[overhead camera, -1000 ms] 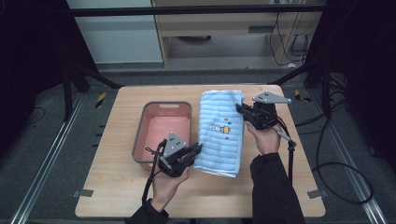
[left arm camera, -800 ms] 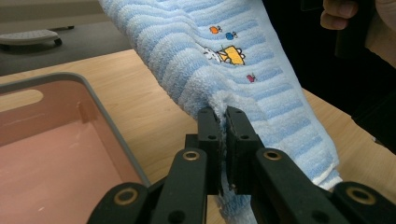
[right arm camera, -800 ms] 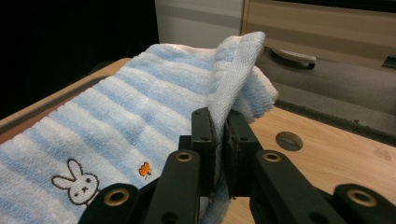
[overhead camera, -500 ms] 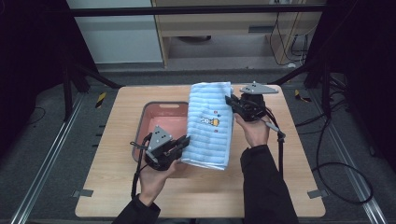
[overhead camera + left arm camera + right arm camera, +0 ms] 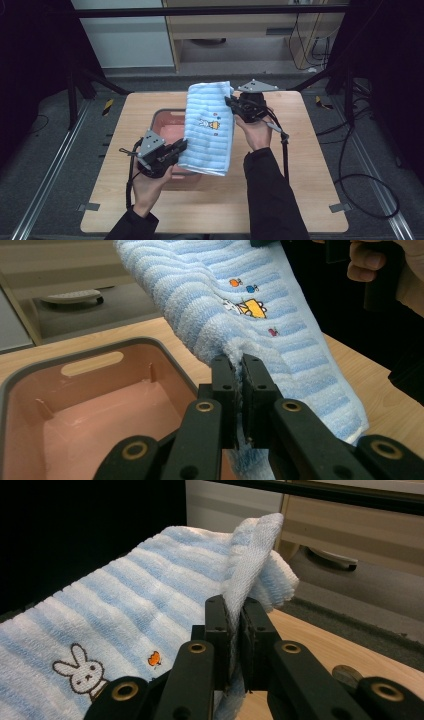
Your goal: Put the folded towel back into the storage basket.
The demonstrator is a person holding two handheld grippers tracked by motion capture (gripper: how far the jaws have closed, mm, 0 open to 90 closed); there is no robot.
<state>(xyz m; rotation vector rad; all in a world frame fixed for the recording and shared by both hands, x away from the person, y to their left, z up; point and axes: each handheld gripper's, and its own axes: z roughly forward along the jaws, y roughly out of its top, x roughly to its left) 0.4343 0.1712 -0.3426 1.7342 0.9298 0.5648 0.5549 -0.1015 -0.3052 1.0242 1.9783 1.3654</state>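
Two tools clamped on folded pale-blue striped terry towel [image 5: 209,131]: left tool [image 5: 181,146] at near edge, right tool [image 5: 231,104] at far corner. Held above pink plastic bin [image 5: 161,118]. Risk: thin pinches slipping, towel unfolding, draping over bin rim.

The towel [image 5: 207,130] you hold covers the right half of the pink bin [image 5: 167,120] and the table [image 5: 310,165] beneath. Your towel's lower end runs off both gripper views' bottom edges.
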